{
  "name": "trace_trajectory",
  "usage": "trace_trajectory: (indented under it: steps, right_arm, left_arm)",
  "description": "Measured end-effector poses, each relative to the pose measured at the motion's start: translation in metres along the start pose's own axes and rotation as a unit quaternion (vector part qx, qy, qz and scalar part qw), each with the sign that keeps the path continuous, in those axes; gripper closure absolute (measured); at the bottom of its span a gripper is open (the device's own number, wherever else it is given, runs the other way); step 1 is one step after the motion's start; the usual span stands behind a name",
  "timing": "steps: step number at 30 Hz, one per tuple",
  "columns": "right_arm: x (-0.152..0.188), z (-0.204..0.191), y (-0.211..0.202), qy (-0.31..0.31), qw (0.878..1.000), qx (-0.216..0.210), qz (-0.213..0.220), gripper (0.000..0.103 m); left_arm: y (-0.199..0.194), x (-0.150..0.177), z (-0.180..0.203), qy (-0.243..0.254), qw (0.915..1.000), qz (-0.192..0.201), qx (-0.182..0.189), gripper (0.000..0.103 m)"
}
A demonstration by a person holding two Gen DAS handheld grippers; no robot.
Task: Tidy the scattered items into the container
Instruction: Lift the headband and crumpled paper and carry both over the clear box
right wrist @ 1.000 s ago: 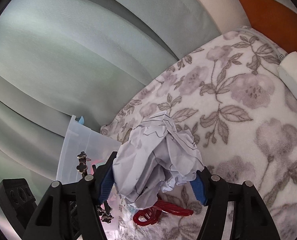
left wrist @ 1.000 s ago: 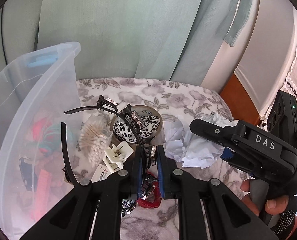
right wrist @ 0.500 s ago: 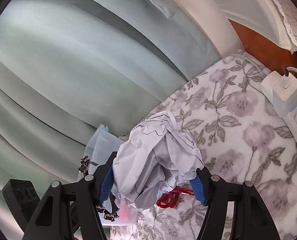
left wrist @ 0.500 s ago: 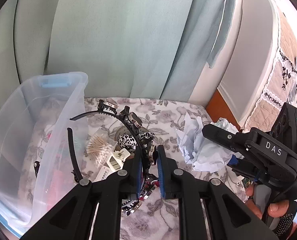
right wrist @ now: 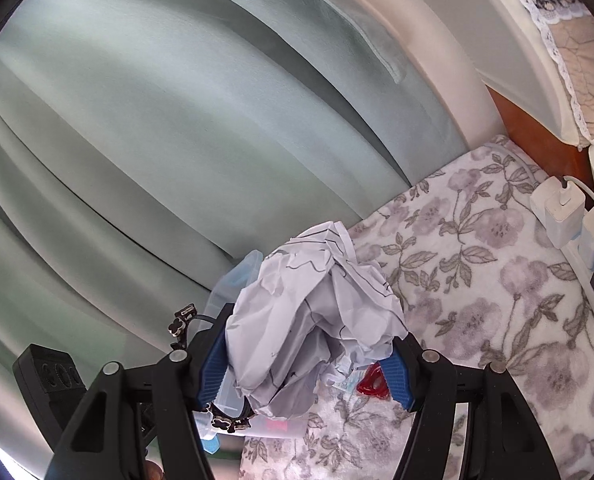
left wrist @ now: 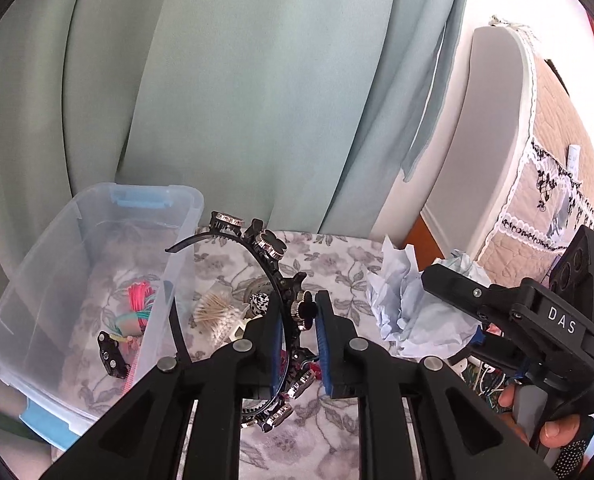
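Observation:
My left gripper (left wrist: 299, 320) is shut on a black headband (left wrist: 269, 252) with clover-shaped studs and holds it well above the floral blanket (left wrist: 337, 256). My right gripper (right wrist: 309, 352) is shut on a crumpled ball of white paper (right wrist: 313, 312); the paper also shows in the left wrist view (left wrist: 409, 312). The clear plastic container (left wrist: 77, 280) with blue latches stands on the left and holds several small items, among them pink and teal hair ties (left wrist: 137, 304). A red hair clip (right wrist: 373, 380) lies on the blanket below the right gripper.
A bundle of cotton swabs (left wrist: 217, 312) and a leopard-print item (left wrist: 261, 300) lie beside the container. Green curtains (left wrist: 237, 100) hang behind. White chargers and cables (right wrist: 565, 208) lie at the blanket's right edge. A padded headboard (left wrist: 537, 140) stands to the right.
Both grippers have risen well above the blanket with their loads: the left with the headband, the right with the paper. The container and the scattered items now look farther below.

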State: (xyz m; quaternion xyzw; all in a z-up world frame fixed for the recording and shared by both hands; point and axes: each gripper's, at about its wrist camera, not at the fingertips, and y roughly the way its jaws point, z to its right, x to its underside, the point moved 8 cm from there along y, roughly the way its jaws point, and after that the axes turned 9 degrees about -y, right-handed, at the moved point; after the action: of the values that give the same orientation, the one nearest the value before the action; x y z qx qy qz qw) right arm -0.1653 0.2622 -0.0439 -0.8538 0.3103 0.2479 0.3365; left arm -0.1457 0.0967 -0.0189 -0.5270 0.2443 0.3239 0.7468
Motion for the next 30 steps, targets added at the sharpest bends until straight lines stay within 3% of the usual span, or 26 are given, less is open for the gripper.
trace_trajectory:
  steps: [4, 14, 23, 30]
  right_arm:
    - [0.000, -0.015, -0.006, -0.012, 1.000, -0.004, 0.004, 0.034]
    - [0.004, -0.032, -0.015, -0.026, 1.000, -0.007, 0.010, 0.034]
    - [0.007, -0.027, -0.016, -0.020, 1.000, -0.009, 0.010, 0.034]
    - [0.003, -0.022, -0.021, -0.014, 1.000, -0.010, 0.015, 0.034]
  left_arm:
    - [-0.005, -0.002, -0.010, -0.023, 0.9997, 0.002, 0.008, 0.087]
    - [-0.003, 0.012, -0.010, -0.011, 0.9998, -0.012, 0.015, 0.087]
    - [0.017, 0.032, -0.008, -0.008, 0.9990, -0.043, 0.010, 0.087]
    - [0.006, 0.027, 0.008, 0.009, 0.9992, -0.031, 0.025, 0.087]
